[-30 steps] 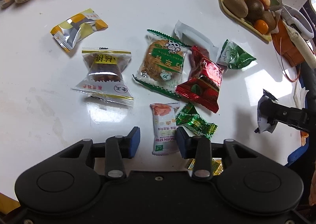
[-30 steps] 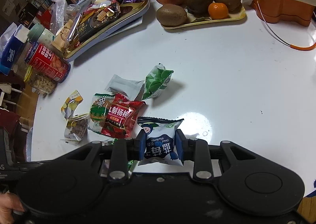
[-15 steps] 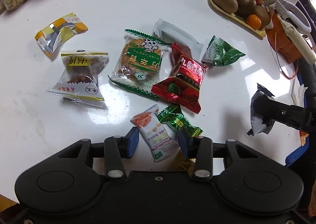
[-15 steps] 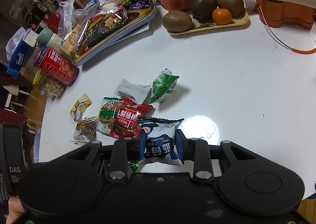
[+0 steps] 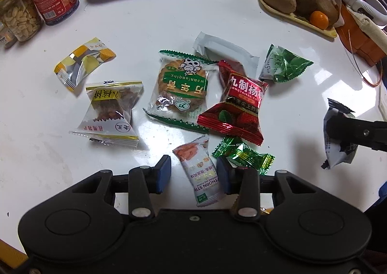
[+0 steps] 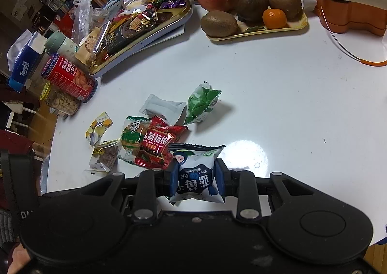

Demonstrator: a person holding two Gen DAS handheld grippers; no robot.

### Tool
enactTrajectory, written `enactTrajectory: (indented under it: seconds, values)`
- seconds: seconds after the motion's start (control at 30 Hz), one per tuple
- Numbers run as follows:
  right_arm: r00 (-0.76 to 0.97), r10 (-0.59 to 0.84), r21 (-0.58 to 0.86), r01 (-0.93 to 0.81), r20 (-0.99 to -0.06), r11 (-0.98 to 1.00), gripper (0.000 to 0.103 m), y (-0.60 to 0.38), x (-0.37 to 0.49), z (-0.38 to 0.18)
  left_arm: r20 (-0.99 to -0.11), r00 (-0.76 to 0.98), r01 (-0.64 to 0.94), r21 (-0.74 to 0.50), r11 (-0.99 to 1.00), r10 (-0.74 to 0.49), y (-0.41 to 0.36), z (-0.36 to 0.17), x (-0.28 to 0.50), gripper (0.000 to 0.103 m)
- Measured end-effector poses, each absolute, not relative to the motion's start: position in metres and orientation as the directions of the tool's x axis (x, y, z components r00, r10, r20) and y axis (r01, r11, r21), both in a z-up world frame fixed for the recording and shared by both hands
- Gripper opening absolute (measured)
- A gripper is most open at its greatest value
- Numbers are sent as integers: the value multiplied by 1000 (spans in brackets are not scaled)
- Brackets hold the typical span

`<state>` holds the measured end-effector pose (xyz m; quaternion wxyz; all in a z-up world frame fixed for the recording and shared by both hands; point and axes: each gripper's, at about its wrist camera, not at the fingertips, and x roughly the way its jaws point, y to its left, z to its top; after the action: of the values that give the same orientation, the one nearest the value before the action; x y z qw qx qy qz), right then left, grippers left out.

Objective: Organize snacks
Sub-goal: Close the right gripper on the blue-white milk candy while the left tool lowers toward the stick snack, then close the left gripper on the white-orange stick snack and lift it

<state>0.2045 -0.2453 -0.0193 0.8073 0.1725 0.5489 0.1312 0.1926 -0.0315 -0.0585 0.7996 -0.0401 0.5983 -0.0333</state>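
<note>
Two tools are working over a white worktop (image 5: 241, 20) with many snacks on it. The left tool (image 5: 193, 173) is pointing down at a little white and orange snack pack (image 5: 202, 172). The pack is lying between its blue pads, close to the right pad, and the left pad is standing clear of it. The jaws have just been closing a bit, but they are not squeezing the pack. A shiny green candy (image 5: 244, 154) is lying just beside the right pad.

The right tool (image 6: 196, 178) is squeezing a blue and white blueberry pack (image 6: 196, 174) from both sides and is holding it above the worktop.

More snacks are lying near the middle: a red pack (image 5: 238, 104) is resting partly on a round cookie pack (image 5: 181, 87), a clear pack with brown bits (image 5: 110, 109) is sitting to the left, and a yellow pack (image 5: 83, 66) is near it. A fruit tray (image 6: 256, 32) is sitting at the far side.
</note>
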Motion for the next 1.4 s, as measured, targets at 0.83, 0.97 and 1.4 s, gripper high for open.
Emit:
enactTrajectory:
  seconds: [0.83,0.97,1.4]
  values:
    - [365,386,411,-10,-847,911,33,-246,206,-23,-948,293,-52,-149,987,-128,-6,-57,188,24]
    - [370,391,415,-16,-843,910,33,-244,207,-22,-944,295,-78,-177,981,-147,2,-53,187,24]
    - [396,440,439,-99,-806,893,33,-223,208,-4,-873,484,-125,-144,982,-66,49,3,160,24]
